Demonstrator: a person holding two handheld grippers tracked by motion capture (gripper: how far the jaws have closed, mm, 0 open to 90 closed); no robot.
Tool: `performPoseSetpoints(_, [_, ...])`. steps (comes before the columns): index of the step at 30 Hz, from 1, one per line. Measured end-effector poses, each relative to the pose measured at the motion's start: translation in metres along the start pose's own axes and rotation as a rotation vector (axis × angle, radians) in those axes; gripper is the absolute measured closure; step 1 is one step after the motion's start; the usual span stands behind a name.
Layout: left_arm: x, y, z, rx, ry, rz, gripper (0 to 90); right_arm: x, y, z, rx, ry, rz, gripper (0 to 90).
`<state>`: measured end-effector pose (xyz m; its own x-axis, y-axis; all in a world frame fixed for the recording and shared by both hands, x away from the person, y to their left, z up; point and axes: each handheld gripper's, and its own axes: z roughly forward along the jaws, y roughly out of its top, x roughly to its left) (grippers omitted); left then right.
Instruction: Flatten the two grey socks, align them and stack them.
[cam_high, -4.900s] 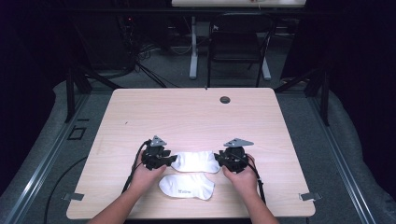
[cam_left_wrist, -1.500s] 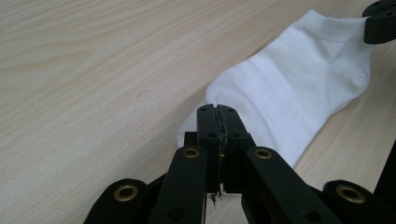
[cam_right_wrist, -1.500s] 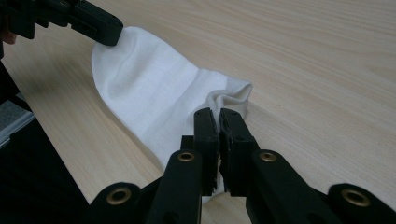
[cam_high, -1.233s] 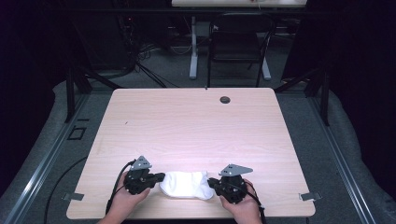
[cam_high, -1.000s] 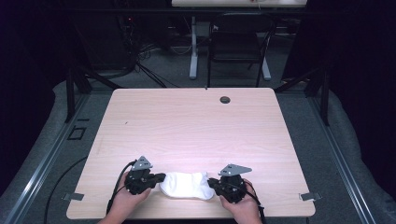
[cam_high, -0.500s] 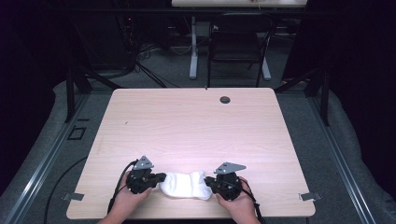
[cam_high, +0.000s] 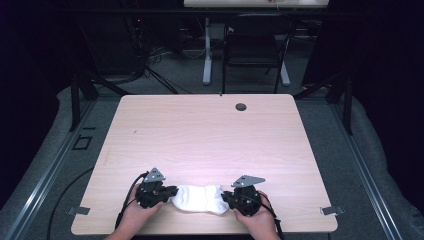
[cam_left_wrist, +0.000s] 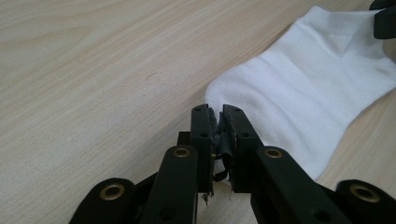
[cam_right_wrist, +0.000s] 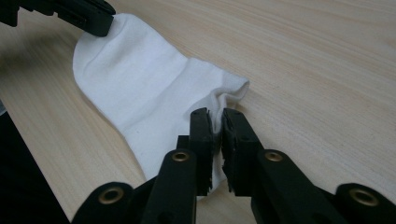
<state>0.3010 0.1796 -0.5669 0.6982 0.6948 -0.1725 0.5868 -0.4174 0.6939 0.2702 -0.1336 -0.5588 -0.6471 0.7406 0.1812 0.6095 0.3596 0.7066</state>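
A white sock (cam_high: 200, 197) lies flat near the table's front edge, stretched between my two grippers. My left gripper (cam_high: 172, 191) sits at its left end. In the left gripper view that gripper (cam_left_wrist: 218, 112) has just been opening: a thin gap shows between the pads, and the sock's toe end (cam_left_wrist: 299, 93) lies just beyond and beside the tips. My right gripper (cam_high: 225, 197) is at the right end. Its jaws (cam_right_wrist: 217, 114) have also just been opening, but a fold of the sock's cuff (cam_right_wrist: 149, 93) still stands pinched between them.
The wooden table (cam_high: 200, 135) has a dark round grommet (cam_high: 241, 106) near its far edge. A black chair (cam_high: 255, 45) and desk legs stand on the floor beyond. Both hands rest at the table's front edge.
Earlier two socks lay apart farther up the table; now one white bundle lies near the front edge. Over the last second both hands stayed put.
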Motion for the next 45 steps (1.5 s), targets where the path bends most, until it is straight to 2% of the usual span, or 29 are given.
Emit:
performPoseSetpoints(2, [0.0, 0.0, -0.002, -0.013, 0.0, 0.0, 76.3, 0.0, -0.001, -0.001, -0.003, 0.01, 0.013, 75.4])
performPoseSetpoints(5, [-0.001, 0.002, -0.007, -0.042, -0.002, -0.005, 69.4, 0.0, -0.001, -0.003, -0.008, -0.009, -0.006, 72.4])
performPoseSetpoints(9, [-0.006, 0.006, -0.013, -0.086, -0.006, 0.016, 64.9, 0.002, 0.001, -0.01, -0.061, -0.037, -0.011, 70.0])
performPoseSetpoints(12, [-0.01, 0.007, -0.012, -0.087, -0.016, 0.034, 63.4, 0.009, 0.006, -0.013, -0.113, -0.04, -0.022, 69.0])
performPoseSetpoints(14, [-0.012, 0.006, -0.008, -0.075, -0.023, 0.041, 61.9, 0.015, 0.009, -0.01, -0.12, -0.015, -0.045, 68.8])
performPoseSetpoints(16, [-0.014, 0.005, -0.005, -0.062, -0.026, 0.055, 61.0, 0.021, 0.01, -0.003, -0.098, -0.002, -0.084, 68.3])
performPoseSetpoints(18, [-0.016, 0.004, -0.004, -0.051, -0.032, 0.061, 60.1, 0.023, 0.009, 0.004, -0.067, 0.002, -0.103, 68.1])
performPoseSetpoints(23, [-0.016, 0.0, 0.002, -0.015, -0.047, 0.064, 58.0, 0.017, 0.003, 0.013, -0.01, 0.01, -0.085, 66.1])
performPoseSetpoints(33, [-0.017, -0.007, 0.005, 0.019, -0.052, 0.075, 57.2, 0.014, -0.005, 0.014, 0.028, -0.008, -0.064, 65.8])
performPoseSetpoints(45, [-0.016, -0.009, 0.007, 0.016, -0.049, 0.075, 56.7, 0.012, -0.008, 0.017, 0.033, -0.005, -0.053, 66.1])
